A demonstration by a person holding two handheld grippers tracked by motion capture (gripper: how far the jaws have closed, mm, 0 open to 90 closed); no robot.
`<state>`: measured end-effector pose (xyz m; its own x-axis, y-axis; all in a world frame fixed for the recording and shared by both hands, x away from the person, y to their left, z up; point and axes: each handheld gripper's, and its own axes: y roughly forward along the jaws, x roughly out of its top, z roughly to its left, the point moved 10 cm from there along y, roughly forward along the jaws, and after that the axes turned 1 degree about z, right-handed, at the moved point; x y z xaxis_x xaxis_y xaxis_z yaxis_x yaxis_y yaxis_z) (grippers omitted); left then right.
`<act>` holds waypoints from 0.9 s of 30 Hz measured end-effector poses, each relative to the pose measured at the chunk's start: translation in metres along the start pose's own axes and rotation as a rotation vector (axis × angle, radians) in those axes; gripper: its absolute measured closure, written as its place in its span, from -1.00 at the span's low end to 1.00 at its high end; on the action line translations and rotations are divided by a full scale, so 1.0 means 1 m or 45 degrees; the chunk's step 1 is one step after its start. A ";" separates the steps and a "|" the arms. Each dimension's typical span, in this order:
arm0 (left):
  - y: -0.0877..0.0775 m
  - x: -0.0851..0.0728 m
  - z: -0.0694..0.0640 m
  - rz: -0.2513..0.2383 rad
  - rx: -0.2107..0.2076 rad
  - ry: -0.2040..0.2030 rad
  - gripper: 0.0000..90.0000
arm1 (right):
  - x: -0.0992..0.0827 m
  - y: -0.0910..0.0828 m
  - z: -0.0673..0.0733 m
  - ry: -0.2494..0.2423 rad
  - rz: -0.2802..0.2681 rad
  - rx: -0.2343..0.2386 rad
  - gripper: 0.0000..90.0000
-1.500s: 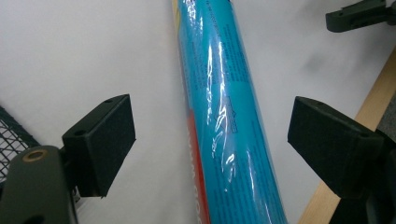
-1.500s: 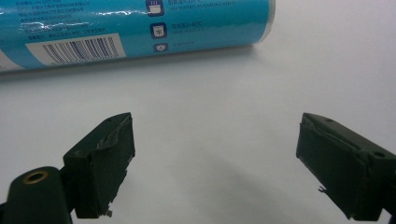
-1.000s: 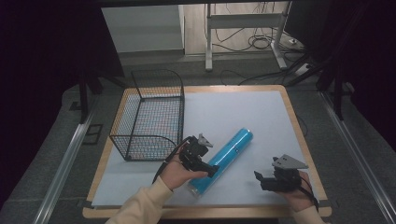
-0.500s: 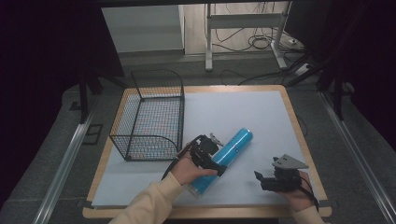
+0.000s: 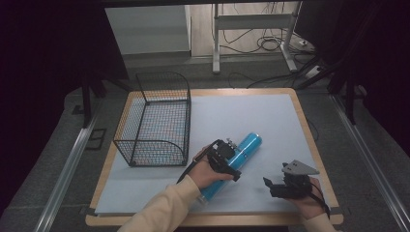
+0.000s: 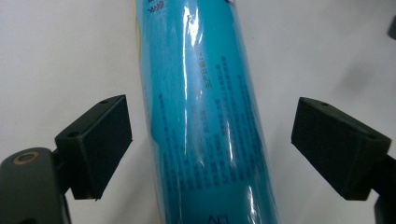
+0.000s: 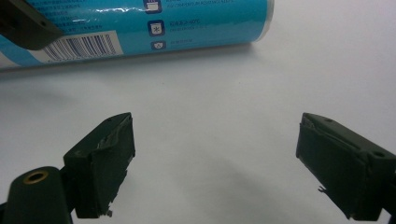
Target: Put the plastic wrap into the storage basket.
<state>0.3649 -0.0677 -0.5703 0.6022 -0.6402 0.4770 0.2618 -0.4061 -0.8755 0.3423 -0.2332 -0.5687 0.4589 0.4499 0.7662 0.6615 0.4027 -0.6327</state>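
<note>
A long blue tube (image 5: pixel 247 146) wrapped in shiny film lies slantwise on the white sheet (image 5: pixel 251 111). My left gripper (image 5: pixel 230 162) straddles its middle from above. In the left gripper view the tube (image 6: pixel 205 84) runs up between the two black pads (image 6: pixel 100 140). A gap shows on each side, so the pads do not press on it. These jaws have just been opening and now stand wide, open. My right gripper (image 5: pixel 270 187) rests low near the table's front right, open, with only bare sheet between its jaws (image 7: pixel 215 158). The tube's end (image 7: pixel 187 23) lies beyond it.
A black wire basket (image 5: pixel 186 121) stands at the left of the sheet, a short way from the tube. The wooden table edge (image 5: pixel 309 130) frames the sheet. A metal stand and cables (image 5: pixel 251 34) sit on the floor behind.
My left hand has moved rightward and down over the tube, so its jaws now straddle it. The right hand has kept still.
</note>
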 end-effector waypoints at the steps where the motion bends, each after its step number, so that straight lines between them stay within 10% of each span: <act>1: 0.003 0.001 0.001 0.008 0.004 -0.005 -0.73 | 0.000 0.000 0.000 -0.001 0.000 0.000 -0.74; 27: 0.028 -0.004 0.006 0.161 0.070 -0.006 -0.49 | -0.001 0.001 -0.001 -0.008 0.006 -0.005 -0.74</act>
<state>0.3740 -0.0722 -0.5969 0.6363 -0.6810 0.3626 0.2246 -0.2861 -0.9315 0.3427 -0.2339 -0.5698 0.4581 0.4565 0.7627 0.6621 0.3973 -0.6355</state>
